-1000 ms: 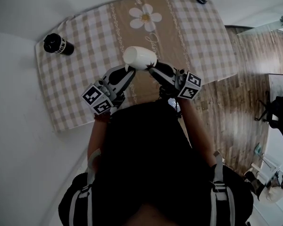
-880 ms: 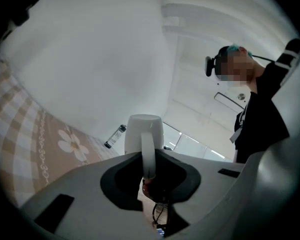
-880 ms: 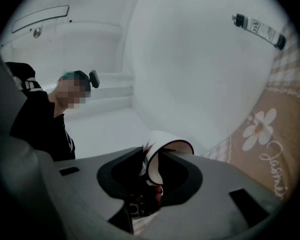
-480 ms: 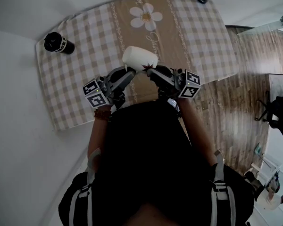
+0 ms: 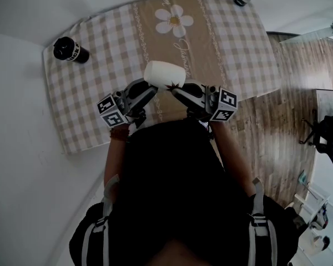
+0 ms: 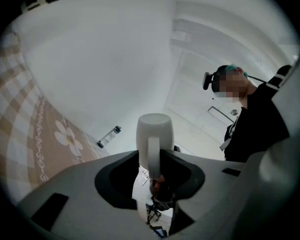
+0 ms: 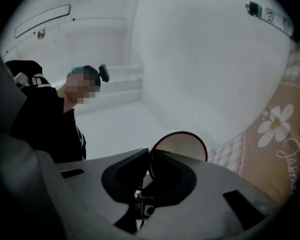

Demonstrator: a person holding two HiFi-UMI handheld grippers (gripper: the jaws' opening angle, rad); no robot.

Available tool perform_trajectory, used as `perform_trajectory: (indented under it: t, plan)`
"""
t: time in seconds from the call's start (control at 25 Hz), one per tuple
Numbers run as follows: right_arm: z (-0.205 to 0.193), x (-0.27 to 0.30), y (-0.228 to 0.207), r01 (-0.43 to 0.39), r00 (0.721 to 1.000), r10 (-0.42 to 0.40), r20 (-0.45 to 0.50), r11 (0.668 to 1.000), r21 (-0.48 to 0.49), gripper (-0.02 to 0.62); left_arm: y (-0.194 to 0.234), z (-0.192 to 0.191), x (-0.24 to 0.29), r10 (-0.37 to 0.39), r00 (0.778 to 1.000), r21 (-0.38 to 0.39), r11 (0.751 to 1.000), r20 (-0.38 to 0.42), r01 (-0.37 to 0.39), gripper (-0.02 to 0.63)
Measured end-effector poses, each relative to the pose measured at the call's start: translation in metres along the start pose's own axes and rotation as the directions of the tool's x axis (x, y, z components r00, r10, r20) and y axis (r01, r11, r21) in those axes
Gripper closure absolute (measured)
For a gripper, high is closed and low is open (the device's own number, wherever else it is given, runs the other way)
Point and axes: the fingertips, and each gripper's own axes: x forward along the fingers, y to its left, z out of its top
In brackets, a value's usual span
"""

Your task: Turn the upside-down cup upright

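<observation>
The white cup [image 5: 165, 75] is held in the air over the table [image 5: 227, 37], lying on its side between the two claws; the left claw [image 5: 151, 85] has the cup's handle between its jaws, and these jaws are opening, not pressing any more; the right claw [image 5: 175, 88] is closing on the red-edged rim and pinches it; a black bottle [image 5: 69, 51] stands well apart, near the table's far left corner.
</observation>
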Motion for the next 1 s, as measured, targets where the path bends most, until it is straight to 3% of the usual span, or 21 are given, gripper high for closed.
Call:
perform_trajectory:
  t: [0.08, 0.2, 0.36, 0.48, 0.64, 0.84, 1.0]
  plan:
    - [-0.005, -0.002, -0.002, 0.016, 0.999, -0.017, -0.047, 0.999, -0.028, 0.565, 0.008, -0.001, -0.007, 0.048, 0.998, 0.057, 0.997, -0.038, -0.046, 0.434]
    - [-0.018, -0.007, -0.009, 0.051, 0.989, -0.062, -0.136, 0.996, -0.078, 0.565, 0.014, -0.001, -0.018, 0.114, 0.987, 0.177, 0.980, -0.111, -0.093, 0.428]
    - [-0.031, -0.014, -0.011, 0.046, 0.973, -0.068, -0.219, 0.994, -0.104, 0.565, 0.005, -0.016, -0.022, 0.117, 0.953, 0.303, 0.953, -0.278, -0.029, 0.336]
    - [-0.040, -0.017, -0.004, -0.005, 0.959, -0.022, -0.282, 0.996, -0.092, 0.565, -0.004, -0.028, -0.017, 0.073, 0.938, 0.288, 0.957, -0.339, 0.030, 0.263]
    - [-0.054, -0.015, 0.006, -0.084, 0.927, 0.057, -0.371, 0.995, -0.058, 0.565, -0.009, -0.037, -0.012, 0.036, 0.933, 0.264, 0.962, -0.357, 0.064, 0.189]
    - [-0.076, -0.014, 0.011, -0.124, 0.873, 0.078, -0.482, 0.990, -0.064, 0.565, -0.019, -0.043, -0.003, -0.002, 0.925, 0.269, 0.956, -0.381, 0.113, 0.189]
    - [-0.085, -0.010, 0.012, -0.132, 0.863, 0.081, -0.498, 0.989, -0.068, 0.565, -0.019, -0.052, -0.002, -0.002, 0.907, 0.284, 0.949, -0.422, 0.134, 0.220]
